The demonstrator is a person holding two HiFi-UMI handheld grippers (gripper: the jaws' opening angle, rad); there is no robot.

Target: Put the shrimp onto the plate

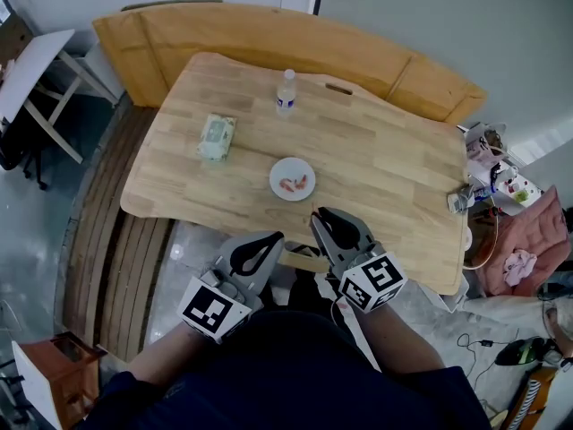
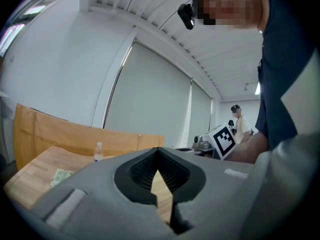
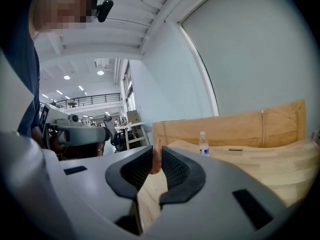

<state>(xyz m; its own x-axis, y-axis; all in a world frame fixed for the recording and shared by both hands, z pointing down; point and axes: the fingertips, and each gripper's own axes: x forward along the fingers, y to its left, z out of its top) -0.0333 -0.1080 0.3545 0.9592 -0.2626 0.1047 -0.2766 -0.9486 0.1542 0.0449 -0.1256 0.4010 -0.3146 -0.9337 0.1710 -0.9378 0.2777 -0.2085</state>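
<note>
A small white plate [image 1: 277,170] sits near the table's front edge, with pink shrimp pieces [image 1: 294,184] on it. My right gripper [image 1: 319,214] hovers just in front of the plate, above the table edge. In the right gripper view, the right gripper [image 3: 156,153] is shut on a pale pink shrimp [image 3: 156,160] pinched between its tips. My left gripper [image 1: 274,237] is held lower and to the left, off the table's front edge. In the left gripper view, the left gripper [image 2: 159,150] has its tips together and nothing in them.
A clear water bottle [image 1: 286,90] stands at the table's far side, and a green wipes packet [image 1: 216,137] lies to the left. A wooden bench back [image 1: 269,34] curves behind the table [image 1: 385,159]. Cluttered items [image 1: 501,186] sit off the right end. A person [image 2: 238,123] stands in the background.
</note>
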